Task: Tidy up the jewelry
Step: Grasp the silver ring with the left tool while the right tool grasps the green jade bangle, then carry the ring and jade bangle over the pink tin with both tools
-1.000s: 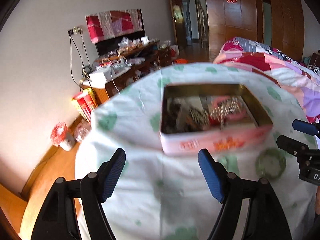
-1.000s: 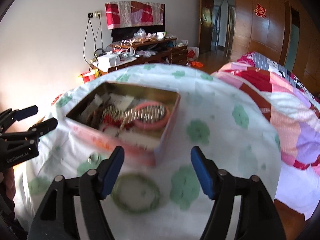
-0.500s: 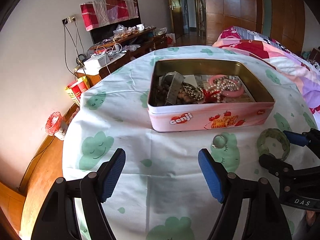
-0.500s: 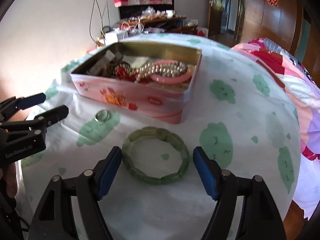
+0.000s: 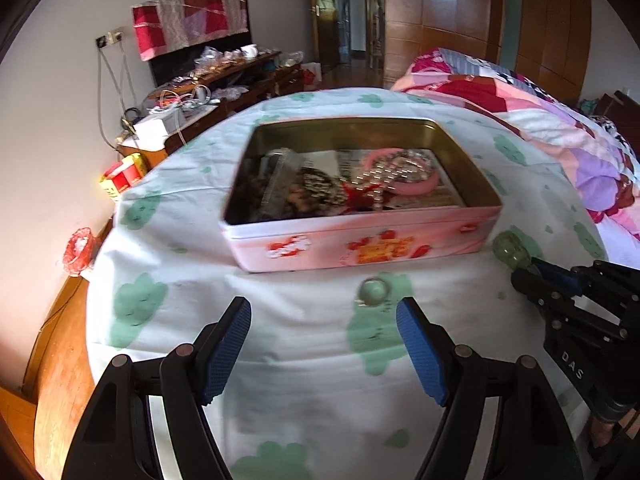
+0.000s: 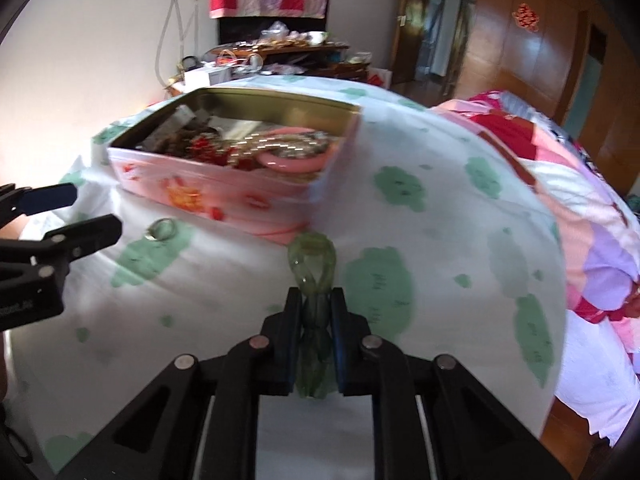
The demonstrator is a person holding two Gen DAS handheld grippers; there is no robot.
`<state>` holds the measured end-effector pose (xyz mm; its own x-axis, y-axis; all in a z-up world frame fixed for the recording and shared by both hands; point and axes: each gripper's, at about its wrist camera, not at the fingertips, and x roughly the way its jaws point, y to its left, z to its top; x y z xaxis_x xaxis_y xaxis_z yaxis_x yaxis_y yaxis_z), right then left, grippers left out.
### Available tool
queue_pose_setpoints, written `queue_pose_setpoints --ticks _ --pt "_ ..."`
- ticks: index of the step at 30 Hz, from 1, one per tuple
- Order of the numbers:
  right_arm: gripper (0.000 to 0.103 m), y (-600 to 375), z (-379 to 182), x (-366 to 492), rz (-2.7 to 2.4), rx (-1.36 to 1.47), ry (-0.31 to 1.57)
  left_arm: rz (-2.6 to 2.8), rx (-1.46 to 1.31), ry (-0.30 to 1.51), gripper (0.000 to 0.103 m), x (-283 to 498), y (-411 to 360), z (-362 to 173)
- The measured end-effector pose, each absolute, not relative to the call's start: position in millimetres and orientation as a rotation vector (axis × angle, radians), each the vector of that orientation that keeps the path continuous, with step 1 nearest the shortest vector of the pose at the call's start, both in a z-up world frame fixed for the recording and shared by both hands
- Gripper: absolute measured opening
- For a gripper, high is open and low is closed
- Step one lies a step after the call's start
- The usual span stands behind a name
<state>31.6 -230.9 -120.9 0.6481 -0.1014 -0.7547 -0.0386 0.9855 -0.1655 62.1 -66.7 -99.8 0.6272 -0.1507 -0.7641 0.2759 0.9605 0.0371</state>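
A pink open tin [image 5: 360,240] [image 6: 224,192] full of jewelry sits on the round table with a green-flowered cloth [image 5: 280,344]. My right gripper [image 6: 316,300] is shut on a green bead bracelet [image 6: 314,256], squeezed flat and held just above the cloth by the tin's near corner; the bracelet also shows in the left wrist view [image 5: 510,250]. A small silver ring [image 5: 374,291] [image 6: 160,229] lies on the cloth before the tin. My left gripper [image 5: 324,344] is open and empty, hovering just short of the ring.
A bed with a pink patchwork quilt [image 5: 540,120] stands right of the table. A cluttered wooden sideboard [image 5: 212,88] runs along the far wall. Red bags [image 5: 120,176] sit on the floor at left. The table edge drops off close on all sides.
My right gripper has shut on the green bracelet and lifted it off the cloth. My left gripper has dropped a little lower toward the ring and stays open.
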Motion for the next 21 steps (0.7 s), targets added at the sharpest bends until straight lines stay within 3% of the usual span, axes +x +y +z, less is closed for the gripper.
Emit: queue_pose_setpoints --ticks 8,14,16,17,21 --pt "0.016 -237.4 -120.6 35.5 -0.058 -0.156 0.850 -0.257 0.173 0.907 0.074 81.1 -87.6 -113.5" --pt "0.016 -235.0 -122.0 36.8 -0.044 -0.168 0.851 -0.284 0.185 0.925 0.049 84.7 -92.2 -121.4" --pt "0.016 -233.0 -122.6 36.1 -0.045 -0.184 0.850 -0.319 0.180 0.922 0.035 83.6 -92.8 -121.2" --pt "0.016 -232.3 -122.7 35.8 -0.045 -0.190 0.849 -0.329 0.188 0.916 0.020 81.3 -93.2 -120.7" --pt "0.016 -231.3 -123.2 34.5 -0.043 -0.203 0.846 -0.368 0.193 0.909 0.020 70.0 -91.5 -120.3"
